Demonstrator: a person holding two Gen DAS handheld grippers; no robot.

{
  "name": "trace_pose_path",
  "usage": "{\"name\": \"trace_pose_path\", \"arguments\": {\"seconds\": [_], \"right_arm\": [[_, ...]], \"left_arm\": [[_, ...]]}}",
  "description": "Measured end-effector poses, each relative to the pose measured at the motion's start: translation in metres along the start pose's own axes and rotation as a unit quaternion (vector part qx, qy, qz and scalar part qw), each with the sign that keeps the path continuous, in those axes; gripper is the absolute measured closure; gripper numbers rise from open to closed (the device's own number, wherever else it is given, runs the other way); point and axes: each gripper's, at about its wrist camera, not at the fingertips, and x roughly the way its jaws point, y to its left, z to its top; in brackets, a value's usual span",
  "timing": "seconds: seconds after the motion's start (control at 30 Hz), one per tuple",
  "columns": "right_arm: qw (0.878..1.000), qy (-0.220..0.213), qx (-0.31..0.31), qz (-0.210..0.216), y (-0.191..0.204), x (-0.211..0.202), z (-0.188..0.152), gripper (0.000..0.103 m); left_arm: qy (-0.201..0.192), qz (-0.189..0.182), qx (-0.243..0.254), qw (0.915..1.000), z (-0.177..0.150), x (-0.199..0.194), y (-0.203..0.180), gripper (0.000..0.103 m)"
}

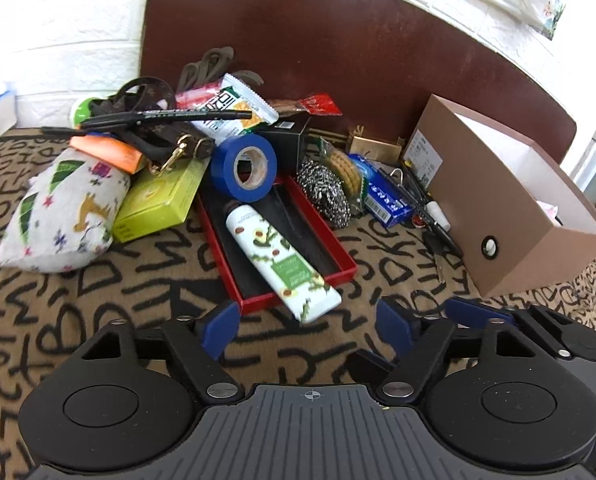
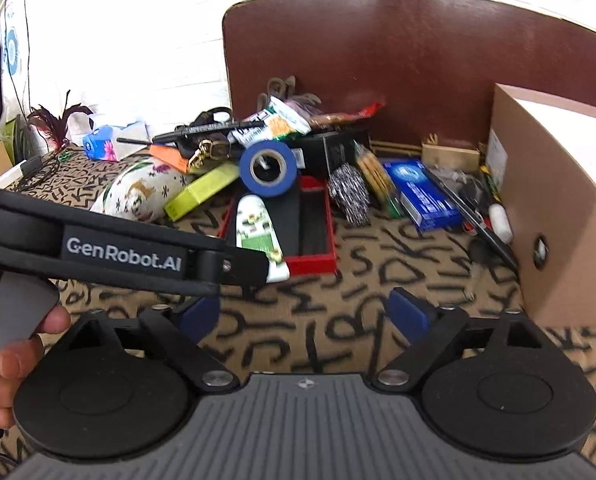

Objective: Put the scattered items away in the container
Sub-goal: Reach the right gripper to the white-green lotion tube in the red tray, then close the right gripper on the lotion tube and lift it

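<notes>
- You are working over a tan cloth [image 1: 98, 340] printed with black letter shapes, with a dark brown headboard-like panel [image 1: 338, 40] and a white brick-pattern wall [image 1: 58, 32] filling the top of the left wrist view.
- Your left gripper [image 1: 306, 326] is sitting at the bottom centre of its view with the blue pads wide apart, gripping nothing; only patterned cloth is showing between them.
- Your right gripper [image 2: 306, 314] is likewise standing well open and empty at the bottom centre of its view, above bare cloth.
- In the right wrist view the left gripper's black arm is crossing the left side, with fingers of your hand [image 2: 14, 360] wrapping a grey handle at the lower left edge.
- The container, a brown cardboard box [image 1: 510, 216] with a white inside, is lying at the right of the left wrist view.
- The scattered items are piling in the middle: a white avocado-print tube [image 1: 282, 260] is lying in a red tray [image 1: 234, 284], its lower end sticking out over the near rim.
- A blue tape roll [image 1: 245, 168] is leaning on the tray's far end.
- A steel scourer [image 1: 326, 194] and a blue toothpaste box [image 1: 382, 194] are lying right of the tray, near the cardboard box.
- A yellow-green box [image 1: 158, 200] and a printed fabric pouch [image 1: 62, 208] are lying to the left.
</notes>
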Motion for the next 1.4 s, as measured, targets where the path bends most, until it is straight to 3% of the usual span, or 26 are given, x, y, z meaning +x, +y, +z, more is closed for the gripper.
{"name": "trace_pose_path", "arguments": {"seconds": [0.27, 0.5, 0.87, 1.03, 1.13, 1.4], "right_arm": [[0.999, 0.001, -0.020, 0.032, 0.010, 0.037, 0.021, 0.042], [0.998, 0.015, -0.035, 0.042, 0.015, 0.064, 0.031, 0.061], [0.997, 0.017, -0.070, 0.038, 0.016, 0.076, 0.035, 0.062], [0.996, 0.024, -0.083, 0.027, 0.019, 0.081, 0.038, 0.062], [0.996, 0.027, -0.077, 0.026, 0.020, 0.073, 0.037, 0.066], [0.998, 0.024, -0.048, 0.028, 0.014, 0.021, 0.022, 0.067]], "left_arm": [[0.022, -0.018, -0.003, 0.9996, 0.028, 0.026, 0.017, 0.040], [0.042, -0.021, -0.015, 0.9988, 0.039, 0.051, 0.029, 0.040], [0.045, -0.032, -0.031, 0.9980, 0.045, 0.064, 0.038, 0.042], [0.039, -0.020, -0.032, 0.9985, 0.048, 0.065, 0.033, 0.044], [0.044, -0.029, -0.044, 0.9976, 0.047, 0.061, 0.033, 0.054], [0.047, -0.050, -0.036, 0.9970, 0.020, 0.028, 0.008, 0.055]]}}
